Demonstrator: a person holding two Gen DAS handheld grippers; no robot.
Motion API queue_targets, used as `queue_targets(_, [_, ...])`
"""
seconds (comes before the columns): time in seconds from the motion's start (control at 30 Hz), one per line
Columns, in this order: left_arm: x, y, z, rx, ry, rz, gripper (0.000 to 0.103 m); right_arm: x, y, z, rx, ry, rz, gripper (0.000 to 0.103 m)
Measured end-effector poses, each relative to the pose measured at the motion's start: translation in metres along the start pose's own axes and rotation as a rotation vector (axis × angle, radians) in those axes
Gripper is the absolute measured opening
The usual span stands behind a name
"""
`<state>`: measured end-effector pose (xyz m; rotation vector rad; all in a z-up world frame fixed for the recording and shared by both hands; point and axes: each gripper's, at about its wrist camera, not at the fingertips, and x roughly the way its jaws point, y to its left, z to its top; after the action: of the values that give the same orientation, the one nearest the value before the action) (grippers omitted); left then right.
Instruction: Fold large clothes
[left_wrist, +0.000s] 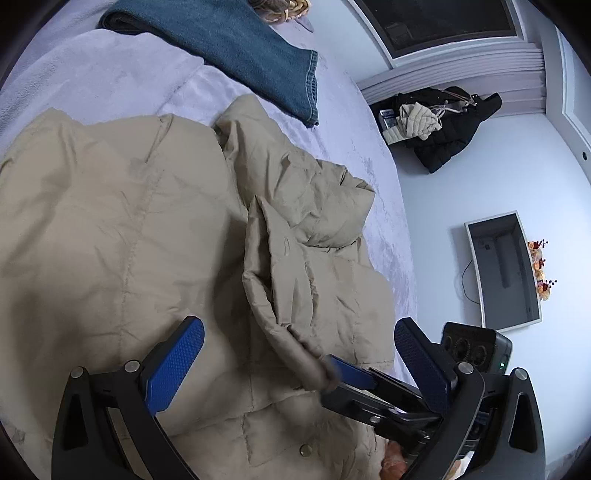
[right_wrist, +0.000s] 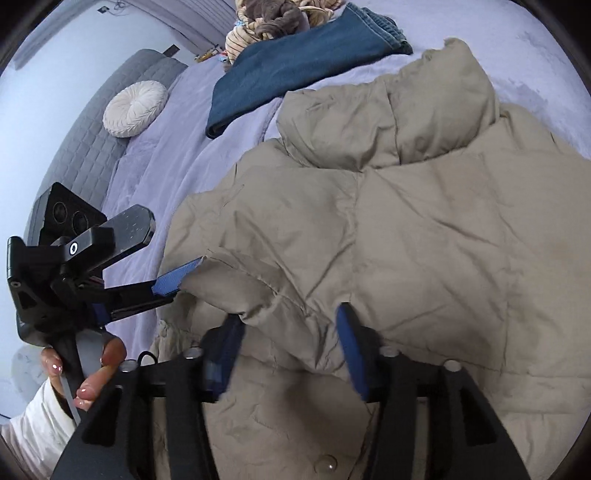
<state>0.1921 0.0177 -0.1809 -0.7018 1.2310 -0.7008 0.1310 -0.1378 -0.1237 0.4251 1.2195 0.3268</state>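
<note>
My right gripper (right_wrist: 290, 315) has its jaws standing fairly wide, with a soft ridge of the beige puffer jacket (right_wrist: 424, 240) bulging up between the 2 blue pads. I cannot see them pinching it, so I judge nothing is held. My left gripper (left_wrist: 299, 325) is spread wide and empty, hovering over the same garment.

The jacket lies directly under and ahead of both pairs of jaws. Its long axis runs away from me toward the puffy collar (right_wrist: 443, 107). 1 sleeve (left_wrist: 314, 280) is folded in across the body, and my right jaws are nearer its loose edge, so I think that hand suits the next fold.

The shell is smooth, quilted and crinkly, thick with filling, and likely to spring back. It rests on a lilac, plush bed cover (left_wrist: 110, 74). Beyond lie a folded teal cloth (left_wrist: 229, 40) and a round pleated cushion (right_wrist: 135, 103).
</note>
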Motion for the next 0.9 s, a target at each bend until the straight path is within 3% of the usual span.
queue_targets(0.07, [0.014, -0.001, 0.001, 0.007, 0.021, 0.044, 0.103, -0.015, -0.013, -0.01, 0.022, -0.013, 0.019, 0.066])
queue_targets(0.17, [0.031, -0.003, 0.002, 0.023, 0.037, 0.081, 0.103, -0.047, -0.047, -0.031, 0.066, -0.043, -0.037, 0.066])
queue_targets(0.23, [0.042, -0.008, 0.005, 0.049, 0.043, 0.114, 0.095, -0.067, -0.076, -0.049, 0.112, -0.052, -0.084, 0.056])
queue_targets(0.27, [0.047, -0.01, 0.006, 0.063, 0.052, 0.131, 0.075, -0.074, -0.09, -0.058, 0.135, -0.051, -0.104, 0.037])
queue_targets(0.3, [0.054, -0.014, 0.006, 0.076, 0.069, 0.147, 0.043, -0.08, -0.107, -0.067, 0.162, -0.035, -0.14, 0.026])
queue_targets(0.37, [0.067, -0.021, 0.006, 0.101, 0.103, 0.183, 0.009, -0.087, -0.135, -0.081, 0.22, -0.026, -0.191, 0.016])
queue_targets(0.53, [0.039, -0.048, -0.006, 0.221, -0.009, 0.257, 0.009, -0.104, -0.167, -0.073, 0.238, -0.106, -0.324, 0.012])
queue_targets(0.63, [0.029, -0.035, -0.009, 0.229, -0.006, 0.322, 0.009, -0.114, -0.173, -0.055, 0.199, -0.164, -0.426, 0.012])
queue_targets(0.73, [0.033, -0.017, -0.017, 0.241, 0.024, 0.38, 0.009, -0.111, -0.185, -0.041, 0.185, -0.166, -0.449, 0.008])
queue_targets(0.83, [0.04, -0.011, -0.021, 0.252, 0.022, 0.419, 0.01, -0.094, -0.202, -0.042, 0.207, -0.114, -0.446, 0.008])
queue_targets(0.9, [0.034, -0.011, -0.02, 0.241, -0.005, 0.452, 0.019, -0.091, -0.207, -0.044, 0.217, -0.116, -0.44, 0.008])
